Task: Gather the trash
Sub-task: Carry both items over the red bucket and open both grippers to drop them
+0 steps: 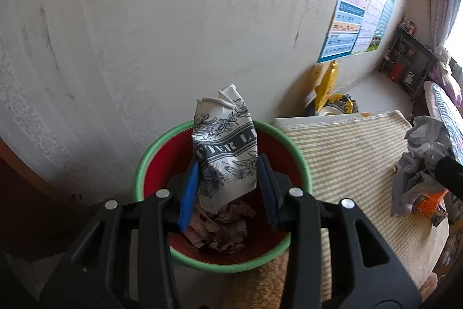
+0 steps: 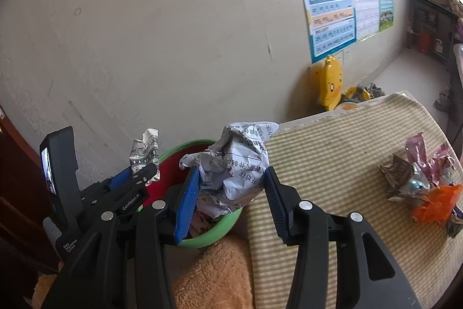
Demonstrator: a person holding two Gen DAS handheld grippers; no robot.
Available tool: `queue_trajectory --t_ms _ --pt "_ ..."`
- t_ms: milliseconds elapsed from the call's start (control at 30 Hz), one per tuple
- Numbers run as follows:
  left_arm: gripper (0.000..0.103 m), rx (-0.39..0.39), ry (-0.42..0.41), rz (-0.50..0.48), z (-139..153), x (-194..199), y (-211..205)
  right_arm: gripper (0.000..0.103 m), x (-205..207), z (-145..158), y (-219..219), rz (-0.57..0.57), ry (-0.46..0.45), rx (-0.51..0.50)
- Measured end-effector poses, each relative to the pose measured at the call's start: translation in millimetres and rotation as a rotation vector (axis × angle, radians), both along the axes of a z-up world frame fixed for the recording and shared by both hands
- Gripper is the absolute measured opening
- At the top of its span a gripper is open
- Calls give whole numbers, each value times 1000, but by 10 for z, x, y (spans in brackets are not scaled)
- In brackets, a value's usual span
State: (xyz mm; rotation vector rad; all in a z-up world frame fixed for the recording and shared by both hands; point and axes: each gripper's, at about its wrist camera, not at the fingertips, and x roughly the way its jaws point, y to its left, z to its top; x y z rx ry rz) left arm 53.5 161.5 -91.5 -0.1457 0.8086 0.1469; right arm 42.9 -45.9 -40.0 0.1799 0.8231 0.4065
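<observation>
Left hand-held gripper (image 1: 228, 187): blue pads pinching a crushed white carton printed with black flowers (image 1: 225, 146), poised over the red plastic bin with a green rim (image 1: 150, 164), which holds crumpled scraps.

Right hand-held gripper (image 2: 231, 193): pinching a crumpled ball of printed white paper (image 2: 234, 164) at the bin's near rim.

Advice: centre each piece above the opening before letting go; the right load sits close to the edge.

Beyond: striped cloth on the table (image 2: 332, 164), orange and pink wrappers (image 2: 425, 187) uncollected; yellow duck-shaped toy (image 2: 330, 83) by the wall.
</observation>
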Motion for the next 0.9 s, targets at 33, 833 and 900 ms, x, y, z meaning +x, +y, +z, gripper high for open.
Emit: queue_trajectory --t_ms 33,833,900 --pt "38 0 4 4 -13 2 27 44 18 -12 35 8 4 -1" --pt "38 -39 81 58 -310 40 317 45 403 -271 591 120 98 1" --pt "38 -41 86 63 -326 41 336 47 421 -278 641 129 98 4"
